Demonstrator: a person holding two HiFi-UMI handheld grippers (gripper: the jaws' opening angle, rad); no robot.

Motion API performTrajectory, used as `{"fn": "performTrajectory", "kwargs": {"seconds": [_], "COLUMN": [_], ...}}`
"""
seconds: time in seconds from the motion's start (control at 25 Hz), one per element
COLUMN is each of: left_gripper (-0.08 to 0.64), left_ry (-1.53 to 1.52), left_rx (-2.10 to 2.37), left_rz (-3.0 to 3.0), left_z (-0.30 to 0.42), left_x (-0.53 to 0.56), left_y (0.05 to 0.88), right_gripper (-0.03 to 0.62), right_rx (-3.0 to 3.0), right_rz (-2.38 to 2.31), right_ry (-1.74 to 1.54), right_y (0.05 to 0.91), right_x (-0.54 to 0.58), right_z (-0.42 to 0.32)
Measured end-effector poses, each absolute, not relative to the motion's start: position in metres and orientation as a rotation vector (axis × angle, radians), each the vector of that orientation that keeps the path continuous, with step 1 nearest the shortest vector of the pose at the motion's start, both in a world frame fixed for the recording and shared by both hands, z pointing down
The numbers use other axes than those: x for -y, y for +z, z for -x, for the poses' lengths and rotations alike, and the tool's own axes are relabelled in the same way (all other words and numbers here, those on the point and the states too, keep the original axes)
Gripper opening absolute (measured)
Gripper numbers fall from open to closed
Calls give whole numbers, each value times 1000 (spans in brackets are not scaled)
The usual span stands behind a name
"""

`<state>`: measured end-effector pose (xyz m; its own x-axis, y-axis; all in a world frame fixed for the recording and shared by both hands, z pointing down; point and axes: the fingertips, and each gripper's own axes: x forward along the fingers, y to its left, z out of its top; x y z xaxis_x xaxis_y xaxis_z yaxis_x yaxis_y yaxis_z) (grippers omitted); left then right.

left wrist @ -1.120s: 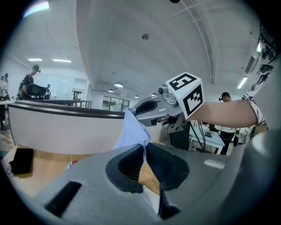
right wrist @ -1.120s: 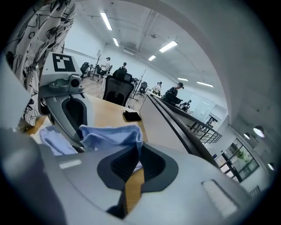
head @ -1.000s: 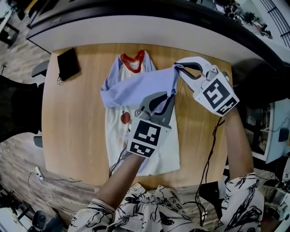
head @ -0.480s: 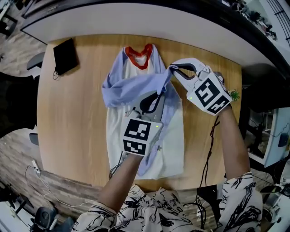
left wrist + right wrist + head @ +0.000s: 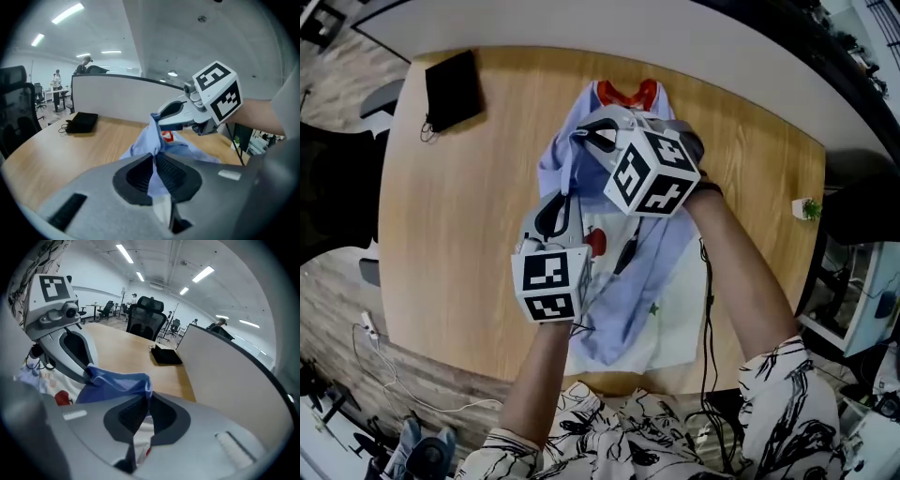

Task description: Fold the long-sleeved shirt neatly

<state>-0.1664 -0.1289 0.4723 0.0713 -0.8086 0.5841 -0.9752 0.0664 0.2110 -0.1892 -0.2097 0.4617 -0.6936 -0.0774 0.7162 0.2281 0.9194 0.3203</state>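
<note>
Since a second ago: both grippers have swung left and lower, carrying the blue sleeve [image 5: 555,161] across the shirt [image 5: 670,302].
Left gripper [image 5: 153,157]: jaws clamped on sleeve cloth.
Right gripper [image 5: 146,401]: jaws clamped on the same sleeve, nearer the red collar [image 5: 623,95].
Shirt: lies on the wooden table [image 5: 441,234], collar at the far end.
Black pouch [image 5: 455,89]: far-left corner, well apart from the shirt.
</note>
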Motion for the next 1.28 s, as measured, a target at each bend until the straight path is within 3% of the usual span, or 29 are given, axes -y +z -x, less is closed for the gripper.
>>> {"fn": "performTrajectory", "kwargs": {"seconds": [0.24, 0.44, 0.56, 0.96, 1.28], "left_gripper": [35, 92, 152, 312, 376], "left_ry": [363, 337, 332, 361, 525], "left_rx": [1761, 1744, 1736, 1579, 1009], "left_rz": [-1682, -1628, -1625, -2159, -2600], "left_z": [188, 194, 199, 162, 104], "left_x": [122, 111, 101, 59, -14], "left_y": [511, 526, 526, 415, 365], "right_gripper": [19, 163, 172, 276, 291], "right_rx": [2234, 2287, 2319, 2519, 2493], "right_rz": [99, 21, -19, -358, -720], "right_ry": [-391, -237, -183, -20, 84], "right_y": [516, 526, 517, 415, 382], "right_x": [208, 212, 216, 191, 68], "right_z": [211, 216, 207, 87, -26]}}
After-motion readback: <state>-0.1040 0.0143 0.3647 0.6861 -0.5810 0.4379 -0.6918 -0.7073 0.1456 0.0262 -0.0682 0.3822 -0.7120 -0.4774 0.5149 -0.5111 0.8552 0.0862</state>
